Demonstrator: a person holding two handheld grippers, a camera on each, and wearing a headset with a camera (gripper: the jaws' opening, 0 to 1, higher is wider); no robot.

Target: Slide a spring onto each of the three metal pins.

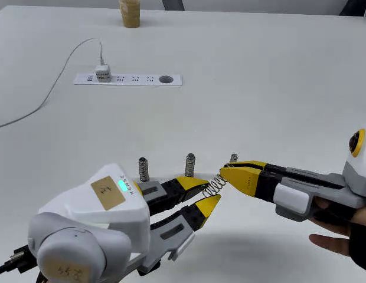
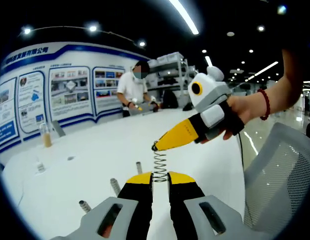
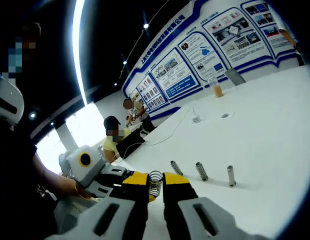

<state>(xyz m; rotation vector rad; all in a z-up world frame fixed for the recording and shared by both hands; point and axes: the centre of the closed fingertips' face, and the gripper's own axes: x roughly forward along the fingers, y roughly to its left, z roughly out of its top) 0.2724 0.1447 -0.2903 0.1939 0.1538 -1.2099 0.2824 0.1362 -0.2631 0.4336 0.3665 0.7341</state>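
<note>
We see a white tabletop (image 1: 277, 88) carrying a short row of three upright metal pins. The left pin (image 1: 143, 170) and the middle pin (image 1: 190, 164) each wear a spring, while the bare metal pin (image 1: 233, 157) stands at the right end, just behind the tips of the right gripper (image 1: 224, 171). Between the two grippers, raised off the tabletop and just in front of the row, hangs a loose coiled metal spring (image 1: 216, 183). The right gripper's yellow-tipped jaws are closed to a point on one end of it. In the left gripper view they pinch its top coil, with a person's hand wrapped around the handle behind. The left gripper (image 1: 211, 193), white-bodied with a tan label, reaches in from the lower left. Its yellow-tipped jaws stand narrow, one on each side of the spring's other end and seemingly pressing on it. In the right gripper view we look down the spring's open end between that gripper's own jaws, with the three pins beyond on the right. Farther back on the tabletop lie a white power strip (image 1: 128, 79) with a white plug (image 1: 102, 73) and a grey cable (image 1: 59, 76), and a beige cup (image 1: 130, 13) stands near the far edge.
</note>
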